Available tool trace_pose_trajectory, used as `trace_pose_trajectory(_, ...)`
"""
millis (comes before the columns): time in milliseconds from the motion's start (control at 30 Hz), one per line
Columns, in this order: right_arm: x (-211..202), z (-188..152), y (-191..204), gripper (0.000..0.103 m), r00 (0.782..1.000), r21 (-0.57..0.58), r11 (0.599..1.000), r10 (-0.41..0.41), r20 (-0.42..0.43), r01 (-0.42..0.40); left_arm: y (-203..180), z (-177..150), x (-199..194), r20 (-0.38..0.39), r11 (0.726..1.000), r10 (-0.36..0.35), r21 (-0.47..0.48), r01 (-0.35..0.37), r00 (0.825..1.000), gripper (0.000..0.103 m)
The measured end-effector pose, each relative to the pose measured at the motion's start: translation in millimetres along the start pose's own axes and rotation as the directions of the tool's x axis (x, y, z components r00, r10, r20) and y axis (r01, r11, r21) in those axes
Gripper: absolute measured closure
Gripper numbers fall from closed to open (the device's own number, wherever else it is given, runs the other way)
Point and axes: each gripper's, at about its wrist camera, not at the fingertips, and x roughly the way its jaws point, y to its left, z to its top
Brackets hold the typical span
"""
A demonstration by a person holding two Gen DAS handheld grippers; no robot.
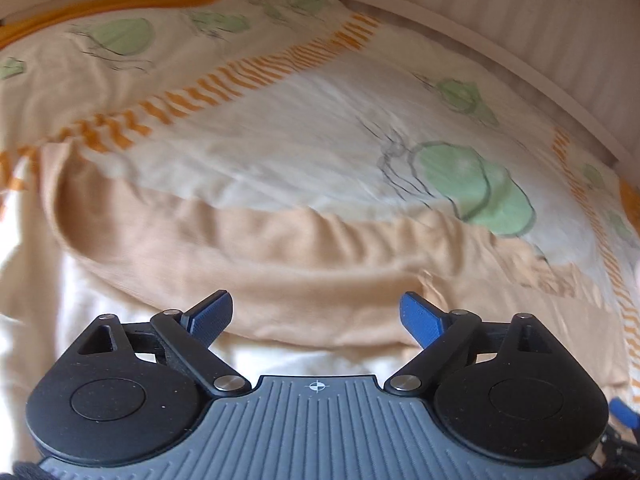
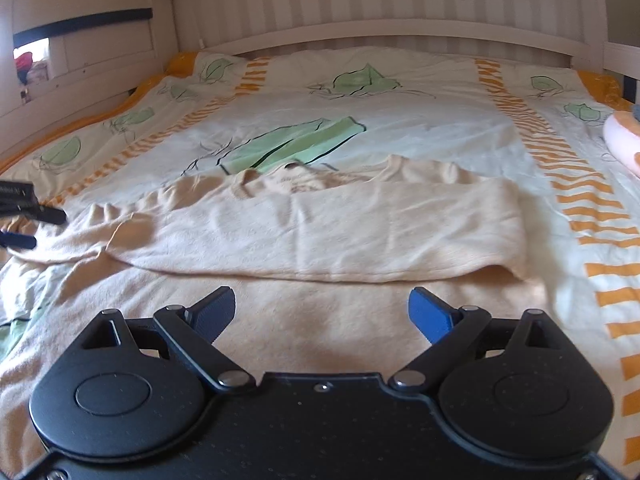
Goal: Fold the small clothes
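Up close, the left wrist view shows the left tool (image 1: pixel 316 316) with its two blue-padded fingers spread wide apart and nothing between them. It hangs just above a pale peach, soft knit garment (image 1: pixel 280 264) lying on a bed. The bed's cream cover (image 1: pixel 288 148), printed with green leaves and orange striped bands, fills the picture beyond the garment, blurred. A white slatted bed frame (image 1: pixel 520 28) curves along the top.

Next, the right wrist view shows the right tool (image 2: pixel 322 314), fingers likewise wide apart and empty, over the near part of the same peach garment (image 2: pixel 320 232). A fold of the cloth lies across the garment's middle, with the neckline toward the far side. At the left edge, the other tool's dark fingertips (image 2: pixel 24 220) show beside the cloth. A pink and white soft thing (image 2: pixel 622 140) rests at the right edge.
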Motion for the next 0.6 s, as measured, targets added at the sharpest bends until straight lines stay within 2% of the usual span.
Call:
trace_pose_trajectory(100,9.1,-8.7,4.3,0.009,1.000,-0.022,1.000,-0.014,-0.027,0.014,21.2,12.7,-5.2,0.032,0.997,0.064,-0.036,-0.063,0.997,0.009)
trace_pose_trajectory(233,16.6,-12.6,4.5,0.002,0.998,-0.024,1.000,-0.019,-0.068,0.018,60.3,31.8,-6.9,0.052,0.982,0.146,-0.128,-0.138,0.988,0.008)
trace_pose_trajectory(433,18.9,-17.9,7.6,0.001,0.998,-0.045,0.998,-0.035,-0.060,0.033,128.8,57.1,2.9,0.026,0.929,0.274,-0.265,-0.258,0.961,0.007)
trace_pose_trajectory(500,20.1,-18.6,7.2,0.000,0.997,-0.043,0.998,-0.042,-0.058,0.039,145.4,60.8,7.5,0.006,0.914,0.295,-0.292,-0.280,0.956,0.007)
trace_pose_trajectory(600,21.5,-19.9,8.3,0.000,0.997,-0.050,0.998,-0.048,-0.054,0.045,159.2,63.2,20.9,-0.041,0.911,0.300,-0.284,-0.299,0.953,0.007)
